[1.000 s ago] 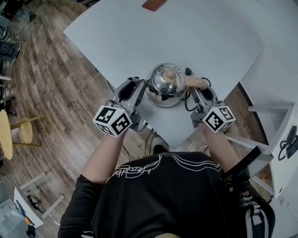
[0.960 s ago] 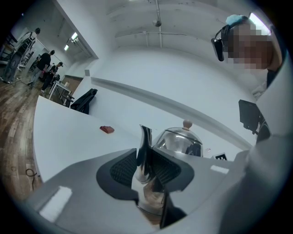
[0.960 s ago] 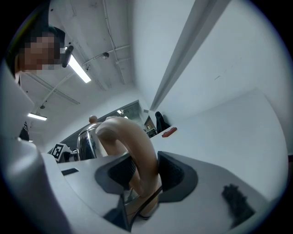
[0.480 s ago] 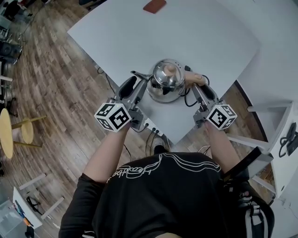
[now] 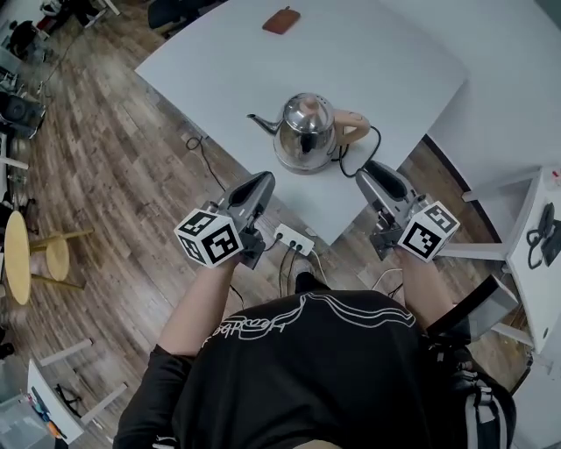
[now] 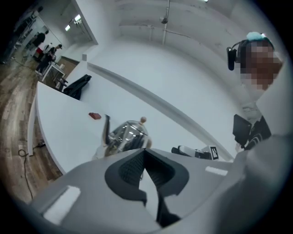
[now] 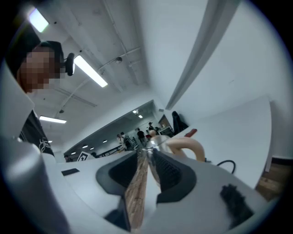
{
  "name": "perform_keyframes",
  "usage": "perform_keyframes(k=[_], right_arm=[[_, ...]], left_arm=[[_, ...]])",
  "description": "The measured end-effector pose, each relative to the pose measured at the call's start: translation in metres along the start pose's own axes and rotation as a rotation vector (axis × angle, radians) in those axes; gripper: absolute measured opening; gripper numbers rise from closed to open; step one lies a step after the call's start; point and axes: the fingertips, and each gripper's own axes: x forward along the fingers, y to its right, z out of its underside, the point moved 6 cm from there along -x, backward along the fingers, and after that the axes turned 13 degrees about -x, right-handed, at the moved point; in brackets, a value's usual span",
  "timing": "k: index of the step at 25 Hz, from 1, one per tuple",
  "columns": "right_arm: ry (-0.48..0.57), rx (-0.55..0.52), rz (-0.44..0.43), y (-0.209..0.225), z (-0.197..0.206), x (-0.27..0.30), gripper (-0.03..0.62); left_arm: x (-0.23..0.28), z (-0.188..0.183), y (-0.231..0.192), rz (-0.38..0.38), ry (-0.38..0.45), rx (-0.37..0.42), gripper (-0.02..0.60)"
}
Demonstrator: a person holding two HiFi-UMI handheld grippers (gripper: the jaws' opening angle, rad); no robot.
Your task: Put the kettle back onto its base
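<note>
A shiny steel kettle (image 5: 305,131) with a beige handle (image 5: 352,127) stands upright near the front corner of the white table (image 5: 219,61), spout pointing left. Its base is hidden under its body. My left gripper (image 5: 265,180) hangs off the table edge, short of the kettle, shut with nothing in it. My right gripper (image 5: 366,168) hovers at the table's edge just behind the handle; its jaws are slightly apart and closing, empty. In the left gripper view the kettle (image 6: 126,136) shows beyond the shut left gripper (image 6: 144,151). The handle (image 7: 188,146) shows past the right gripper (image 7: 145,153).
A black cord (image 5: 372,145) loops beside the kettle. A small red-brown object (image 5: 280,19) lies at the table's far side. A white power strip (image 5: 294,238) with cables lies on the wooden floor below the table edge. A white rack (image 5: 526,254) stands at right, stools (image 5: 35,250) at left.
Both grippers have drawn back from the kettle's sides toward the person, off the table edge. The kettle stays standing on the table. The left jaws have come together.
</note>
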Motion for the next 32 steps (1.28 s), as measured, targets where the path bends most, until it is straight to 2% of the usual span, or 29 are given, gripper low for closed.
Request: perform_keyframes(k=[2, 6, 9, 12, 17, 22, 32], right_arm=[[-0.016, -0.064, -0.074, -0.043, -0.014, -0.007, 0.024], [-0.051, -0.142, -0.236, -0.124, -0.029, -0.023, 0.006], [-0.105, -0.191, -0.292, -0.175, -0.028, -0.039, 0.006], [-0.151, -0.214, -0.300, -0.215, -0.019, -0.059, 0.005], [-0.169, -0.230, -0.309, -0.259, -0.001, -0.086, 0.005], [-0.184, -0.239, -0.291, -0.289, 0.009, -0.099, 0.005], [-0.210, -0.258, -0.239, -0.320, 0.021, -0.113, 0.005]], left_arm=[[-0.016, 0.009, 0.033, 0.067, -0.036, 0.029, 0.005], [-0.051, 0.022, 0.098, 0.141, -0.108, 0.159, 0.005], [-0.086, 0.034, 0.139, 0.171, -0.139, 0.207, 0.005], [-0.123, 0.053, 0.169, 0.155, -0.166, 0.269, 0.005], [-0.163, 0.085, 0.197, 0.121, -0.214, 0.389, 0.005], [-0.189, 0.103, 0.205, 0.125, -0.220, 0.355, 0.005], [-0.217, 0.120, 0.216, 0.141, -0.224, 0.353, 0.005]])
